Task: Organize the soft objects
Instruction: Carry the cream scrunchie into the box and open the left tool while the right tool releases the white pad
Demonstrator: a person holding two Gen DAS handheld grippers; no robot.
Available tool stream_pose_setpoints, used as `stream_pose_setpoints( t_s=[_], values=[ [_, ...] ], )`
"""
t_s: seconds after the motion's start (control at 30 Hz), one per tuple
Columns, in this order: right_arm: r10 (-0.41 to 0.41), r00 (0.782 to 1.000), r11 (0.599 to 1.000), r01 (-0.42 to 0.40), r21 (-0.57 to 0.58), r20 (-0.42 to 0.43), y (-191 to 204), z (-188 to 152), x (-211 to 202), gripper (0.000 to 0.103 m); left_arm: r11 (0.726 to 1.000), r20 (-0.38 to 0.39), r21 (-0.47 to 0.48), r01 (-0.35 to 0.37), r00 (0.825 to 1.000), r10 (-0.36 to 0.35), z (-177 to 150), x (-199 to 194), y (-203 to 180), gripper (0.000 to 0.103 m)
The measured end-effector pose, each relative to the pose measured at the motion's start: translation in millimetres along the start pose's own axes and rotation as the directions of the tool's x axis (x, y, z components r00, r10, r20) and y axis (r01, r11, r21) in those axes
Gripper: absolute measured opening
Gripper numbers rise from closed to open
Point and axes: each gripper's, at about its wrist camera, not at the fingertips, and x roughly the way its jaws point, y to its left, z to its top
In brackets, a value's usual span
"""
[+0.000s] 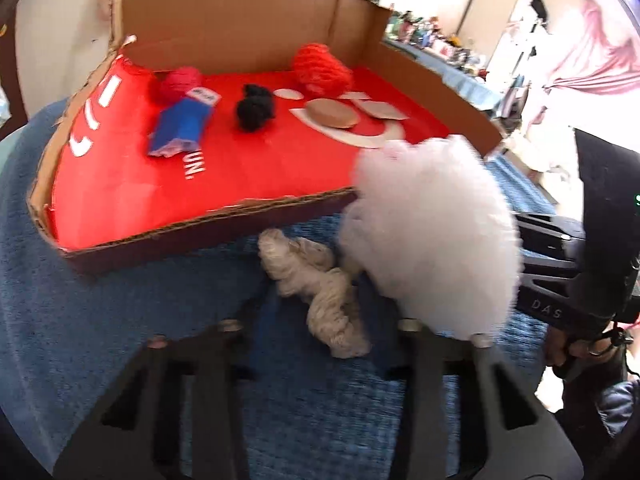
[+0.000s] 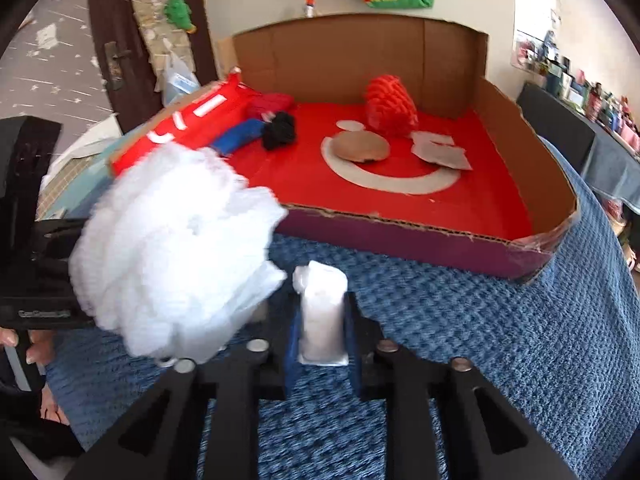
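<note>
A white mesh pouf point(image 1: 432, 240) hangs in the air before the cardboard box point(image 1: 248, 208); part of it is pinched between my right gripper's point(image 2: 320, 332) fingers point(image 2: 356, 344), and its puff point(image 2: 172, 252) bulges to the left. My left gripper point(image 1: 316, 332) is open over a cream yarn skein point(image 1: 320, 292) lying on the blue cloth, not touching it. In the red-lined box point(image 2: 400, 224) lie an orange-red yarn ball point(image 1: 322, 68), a red yarn ball point(image 1: 180, 82), a black yarn clump point(image 1: 256, 106), a blue packet point(image 1: 182, 128) and a tan round pad point(image 1: 332, 114).
A blue textured cloth point(image 2: 500, 340) covers the table under the box. The box's back wall point(image 2: 360, 60) stands tall; its front edge is low. A shelf of small items point(image 2: 592, 100) runs along the right. A door point(image 2: 116, 40) is at the back left.
</note>
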Motion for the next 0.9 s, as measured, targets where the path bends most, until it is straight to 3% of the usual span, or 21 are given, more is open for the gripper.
stream_pose_setpoints(
  t_s=[0.17, 0.47, 0.9],
  values=[
    [0.027, 0.999, 0.999, -0.028, 0.022, 0.025, -1.2, 1.6, -10.4, 0.019, 1.000, 0.026, 0.006, 0.008, 1.000, -0.008, 0.2, -10.9, -3.1, 0.024],
    [0.014, 0.995, 0.999, -0.017, 0.031, 0.103, -4.4, 10.3, -39.1, 0.019, 1.000, 0.100, 0.021, -0.007, 0.995, 0.004, 3.8, -47.5, -1.9, 0.023],
    [0.016, 0.995, 0.999, -0.020, 0.039, 0.097, -4.5, 8.3, -41.2, 0.019, 1.000, 0.124, 0.013, -0.001, 0.992, -0.001, 3.8, -54.7, 2.0, 0.023]
  ],
)
